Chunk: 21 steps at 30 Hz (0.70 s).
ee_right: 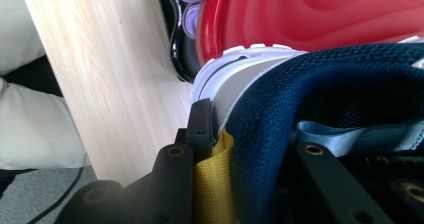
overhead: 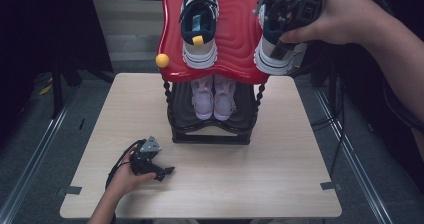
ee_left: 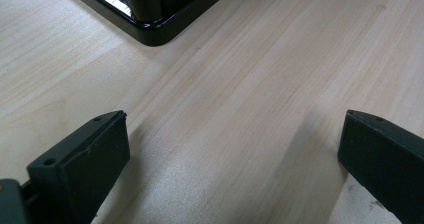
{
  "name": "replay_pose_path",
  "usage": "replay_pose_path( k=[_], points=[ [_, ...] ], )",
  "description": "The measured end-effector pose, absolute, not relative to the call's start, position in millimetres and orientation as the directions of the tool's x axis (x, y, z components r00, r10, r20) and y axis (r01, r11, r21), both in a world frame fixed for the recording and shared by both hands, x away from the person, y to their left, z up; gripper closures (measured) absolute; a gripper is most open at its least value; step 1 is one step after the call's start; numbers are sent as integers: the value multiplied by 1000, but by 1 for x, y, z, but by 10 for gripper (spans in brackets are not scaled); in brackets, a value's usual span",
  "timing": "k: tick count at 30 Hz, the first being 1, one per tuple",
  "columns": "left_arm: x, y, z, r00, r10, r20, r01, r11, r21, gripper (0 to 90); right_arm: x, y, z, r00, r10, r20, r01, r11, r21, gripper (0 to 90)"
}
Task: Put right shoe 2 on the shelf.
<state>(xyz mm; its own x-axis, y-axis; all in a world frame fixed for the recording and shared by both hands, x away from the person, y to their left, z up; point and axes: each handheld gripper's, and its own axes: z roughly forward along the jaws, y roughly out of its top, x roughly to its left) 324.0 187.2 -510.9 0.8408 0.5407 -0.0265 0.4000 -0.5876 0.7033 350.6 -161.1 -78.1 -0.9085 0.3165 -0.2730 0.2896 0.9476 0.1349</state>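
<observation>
A two-tier shoe rack stands at the table's far middle, with a red top shelf (overhead: 240,34) and a black lower shelf (overhead: 185,114). One navy and white sneaker (overhead: 199,24) sits on the left of the red shelf. Its mate (overhead: 275,54) is at the shelf's right front edge, heel jutting past it. My right gripper (overhead: 284,39) is shut on that sneaker's heel collar (ee_right: 325,79), beside its yellow pull tab (ee_right: 212,184). A pair of lilac shoes (overhead: 214,96) rests on the lower shelf. My left gripper (overhead: 165,173) lies on the table, open, holding nothing (ee_left: 230,154).
The light wooden table (overhead: 280,159) has free room in front of the rack and on both sides. A yellow ball knob (overhead: 162,60) sticks out at the red shelf's left corner. The rack's black base corner (ee_left: 150,29) lies just ahead of the left gripper.
</observation>
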Motion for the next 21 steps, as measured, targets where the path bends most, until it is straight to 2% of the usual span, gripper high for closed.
replay_pose_path(
  k=[21],
  points=[
    [324,187,-511,840,541,-26,401,-588,703,0,377,-127,-86,-909,260,-327,227,964,138,716]
  ],
)
